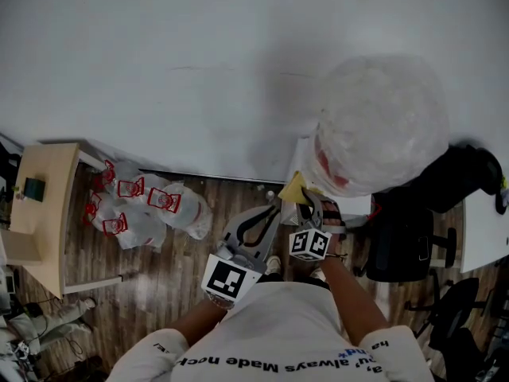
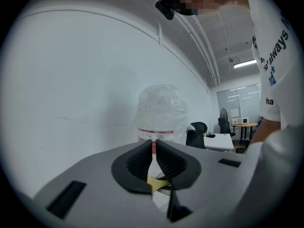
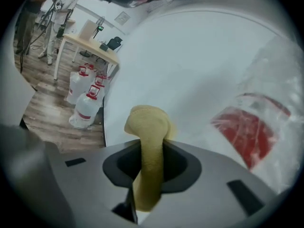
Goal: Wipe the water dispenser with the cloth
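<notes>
White wall fills the upper half of the head view, and a wooden floor (image 1: 159, 277) runs below it. From where we stand, the water dispenser (image 1: 302, 159) sits at 1 o'clock against that wall, topped by a large bottle (image 1: 382, 126) wrapped in crinkled clear plastic. A red band rings the bottle's neck, and its print is too small for us to read. Our right gripper (image 1: 305, 197) is clamped on a yellow cloth (image 1: 293, 189), which reaches the dispenser's near corner. In the right gripper view the cloth (image 3: 147, 122) rises as a folded strip between the two jaws, and its rounded end pokes out past them toward the white surface. Our left gripper (image 1: 273, 208) lies just beside it at 9 o'clock, pointing the same way. In the left gripper view its jaws are drawn together with nothing pinched between the ribbed pads (image 2: 142, 160), and a sliver of yellow shows just beyond them. Several clear water jugs (image 1: 139, 205) with red caps and handles are clustered on the floor at 9 o'clock. A light wooden table (image 1: 48, 213) stands farther out the same way. At 3 o'clock a black office chair (image 1: 413, 245) crowds the dispenser's side, with a white desk (image 1: 485, 229) beyond it. On our white shirt (image 1: 270, 325) we can read "always" and "Made".
</notes>
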Motion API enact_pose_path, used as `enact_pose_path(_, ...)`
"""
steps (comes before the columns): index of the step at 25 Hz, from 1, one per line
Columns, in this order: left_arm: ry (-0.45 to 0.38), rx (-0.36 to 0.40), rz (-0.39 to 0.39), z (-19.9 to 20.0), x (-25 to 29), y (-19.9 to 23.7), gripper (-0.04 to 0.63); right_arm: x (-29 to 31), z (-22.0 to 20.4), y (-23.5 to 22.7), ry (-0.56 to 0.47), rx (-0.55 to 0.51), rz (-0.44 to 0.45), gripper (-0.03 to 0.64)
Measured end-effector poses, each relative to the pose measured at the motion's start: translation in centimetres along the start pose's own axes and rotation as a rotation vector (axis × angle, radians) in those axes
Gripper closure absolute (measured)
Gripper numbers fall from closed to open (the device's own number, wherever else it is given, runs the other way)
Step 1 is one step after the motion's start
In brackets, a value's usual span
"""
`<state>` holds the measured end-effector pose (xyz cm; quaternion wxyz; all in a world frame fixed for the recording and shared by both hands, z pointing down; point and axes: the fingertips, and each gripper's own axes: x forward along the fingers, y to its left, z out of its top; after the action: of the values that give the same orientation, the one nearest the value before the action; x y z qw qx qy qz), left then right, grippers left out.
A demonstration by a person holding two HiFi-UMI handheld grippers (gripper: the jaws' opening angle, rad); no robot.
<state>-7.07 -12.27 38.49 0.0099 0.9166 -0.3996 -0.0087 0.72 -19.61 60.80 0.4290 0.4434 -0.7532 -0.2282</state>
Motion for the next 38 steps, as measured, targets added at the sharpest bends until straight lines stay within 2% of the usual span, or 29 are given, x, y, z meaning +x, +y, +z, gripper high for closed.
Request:
enact_pose_path(9,0.013,-0.014,0.0,-0.6,0.6,0.3,0.555,4.9,-4.7,2.3,0.145,-0.018,0.013,0.528)
enact_pose_path(19,0.022,-0.028,-0.011,-1.2,1.2,0.0,0.555,8.2,-8.3,3.9,0.282,0.015,0.042,0.528)
enact_pose_path(38,0.012,-0.034,0.007,-0.7,-0.3,-0.2,0.555,7.8,-8.2,5.9,0.243,0.031,0.192,0.551)
